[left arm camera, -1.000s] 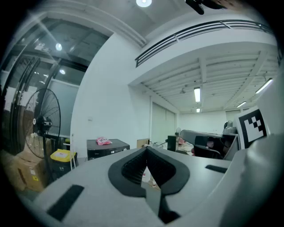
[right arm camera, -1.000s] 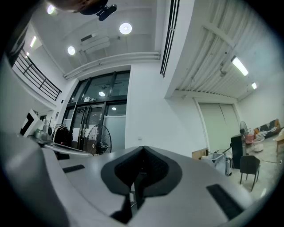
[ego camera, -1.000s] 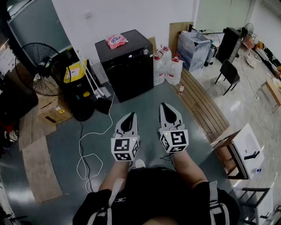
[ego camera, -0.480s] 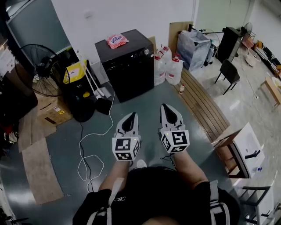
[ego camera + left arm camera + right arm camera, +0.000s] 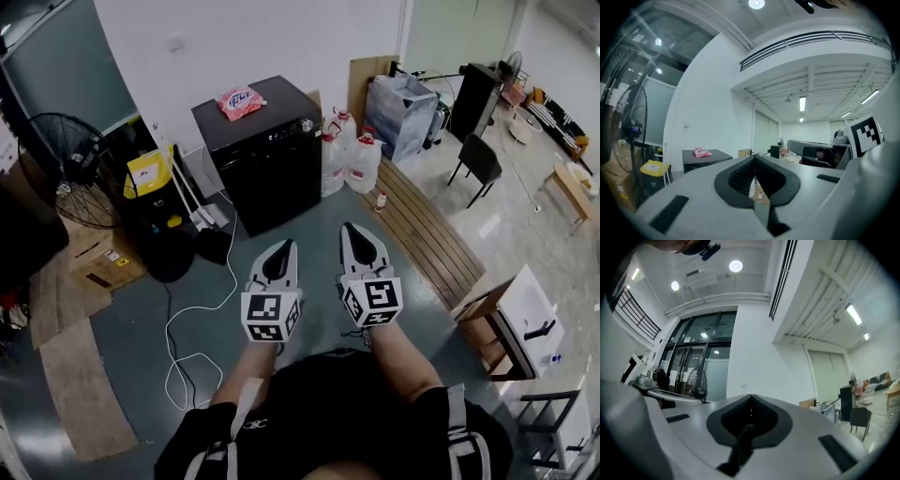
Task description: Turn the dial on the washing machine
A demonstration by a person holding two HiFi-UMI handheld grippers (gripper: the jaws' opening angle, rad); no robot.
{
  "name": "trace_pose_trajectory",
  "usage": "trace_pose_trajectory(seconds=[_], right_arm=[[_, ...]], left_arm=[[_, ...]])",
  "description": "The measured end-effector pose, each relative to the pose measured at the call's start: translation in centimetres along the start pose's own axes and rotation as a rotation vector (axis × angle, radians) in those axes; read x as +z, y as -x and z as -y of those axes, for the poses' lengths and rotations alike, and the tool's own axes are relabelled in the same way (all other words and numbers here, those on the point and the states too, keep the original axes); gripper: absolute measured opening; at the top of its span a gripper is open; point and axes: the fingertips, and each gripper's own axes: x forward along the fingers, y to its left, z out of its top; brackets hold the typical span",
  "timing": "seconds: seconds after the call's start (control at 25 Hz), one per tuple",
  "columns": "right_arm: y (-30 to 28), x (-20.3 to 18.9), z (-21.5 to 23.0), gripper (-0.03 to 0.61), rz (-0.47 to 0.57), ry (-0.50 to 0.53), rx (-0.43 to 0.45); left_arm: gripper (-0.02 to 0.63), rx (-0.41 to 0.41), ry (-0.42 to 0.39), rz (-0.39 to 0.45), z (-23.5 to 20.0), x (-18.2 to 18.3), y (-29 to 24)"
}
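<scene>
A black washing machine stands against the white back wall, with a silver dial at the right end of its top front panel. A pink packet lies on its lid. My left gripper and right gripper are held side by side above the grey floor, well short of the machine, both pointing towards it. Both are shut with nothing between the jaws. In the left gripper view the machine is small and distant, left of the shut left gripper. The right gripper view shows the shut right gripper and no machine.
A standing fan and a black bin with a yellow lid stand left of the machine. Water jugs sit at its right. A white cable loops on the floor. Wooden planks and a black chair lie right.
The whole scene has slid down and left in the head view as the person moved a little towards the washing machine. Both grippers keep their pose and stay shut.
</scene>
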Motion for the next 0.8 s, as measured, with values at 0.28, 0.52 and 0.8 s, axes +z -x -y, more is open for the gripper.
trace_pose_trajectory(seconds=[0.28,0.52,0.8], right_arm=[[-3.3,-0.4,-0.6,0.008,0.010,0.006,-0.028],[-7.2,-1.6,0.1,0.008,0.007,0.009,-0.027],[-14.4,-2.5,2.8,0.008,0.016,0.026,0.015]], left_arm=[[0.003,-0.019,-0.004,-0.018,-3.3,-0.5,-1.7],[0.003,-0.017,0.000,-0.020,-5.9,-1.0,-4.5],[0.003,0.049,-0.041,-0.041,-9.7,-1.1,-10.6]])
